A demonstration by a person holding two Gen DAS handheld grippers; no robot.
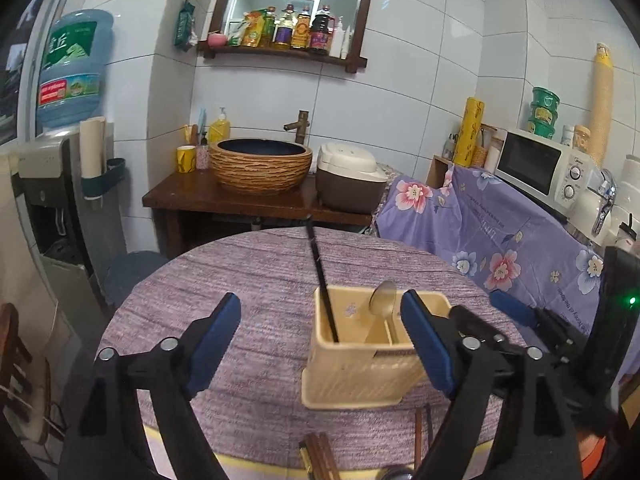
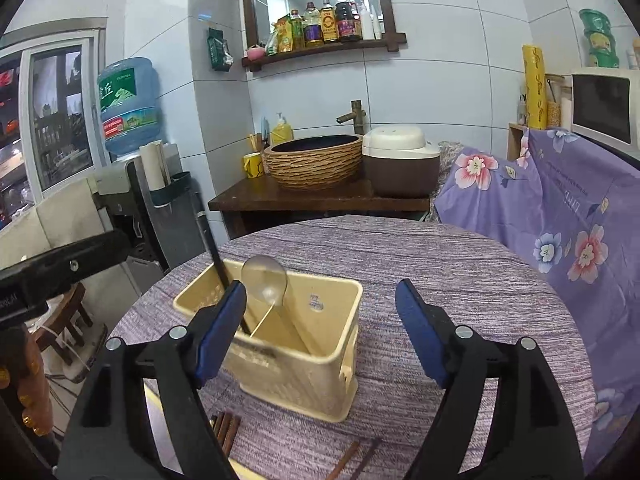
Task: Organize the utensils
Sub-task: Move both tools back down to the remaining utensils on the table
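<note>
Both your claws, left gripper (image 1: pixel 320 336) and right gripper (image 2: pixel 320 328), stand spread and pinch nothing.

The cream utensil holder (image 1: pixel 352 376) sits on the round purple table (image 2: pixel 440 264), between your left gripper's fingers and toward its right finger, and by your right gripper's left finger. A black chopstick (image 1: pixel 320 276) and a spoon (image 2: pixel 265 278) already stand in it, leaning toward the far side. Loose brown chopsticks (image 2: pixel 226 428) lie at the near table edge, below the holder, long axes running near-to-far; another pair (image 2: pixel 354 458) lies further right. Your left hand looks nearer the first bundle and your right nearer the second pair, so I judge each must draw back and dip.
</note>
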